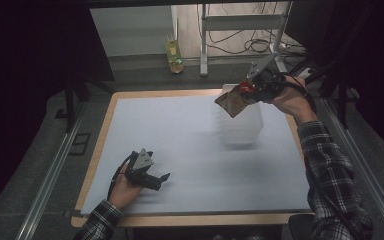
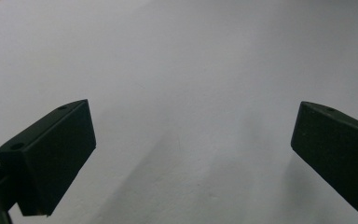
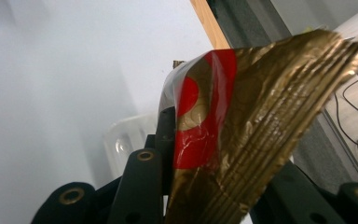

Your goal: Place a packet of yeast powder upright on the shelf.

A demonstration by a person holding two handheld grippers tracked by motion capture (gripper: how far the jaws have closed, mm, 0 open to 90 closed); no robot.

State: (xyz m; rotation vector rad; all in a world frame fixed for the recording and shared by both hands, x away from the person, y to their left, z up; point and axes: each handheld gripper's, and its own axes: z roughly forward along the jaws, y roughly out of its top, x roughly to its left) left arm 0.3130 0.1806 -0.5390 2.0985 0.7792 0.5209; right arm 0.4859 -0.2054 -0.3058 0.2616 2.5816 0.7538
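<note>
While the left gripper is resting wide open on the white table sheet, the right gripper is clamping a crinkled gold-and-red foil packet above the clear plastic tub. Next, I'd say, it needs lowering inside, then releasing.

A wooden-edged table is carrying a pale sheet that is covering nearly all of its top, leaving only a thin strip of wood showing along the rim. A clear plastic container is standing directly on the sheet, just below the fingers of the right gripper, which is hanging above it. The left gripper is resting on the sheet near the front edge, well apart from the container. In the left gripper view, bare sheet is lying between and beyond its fingers, which are casting soft shadows on it
</note>
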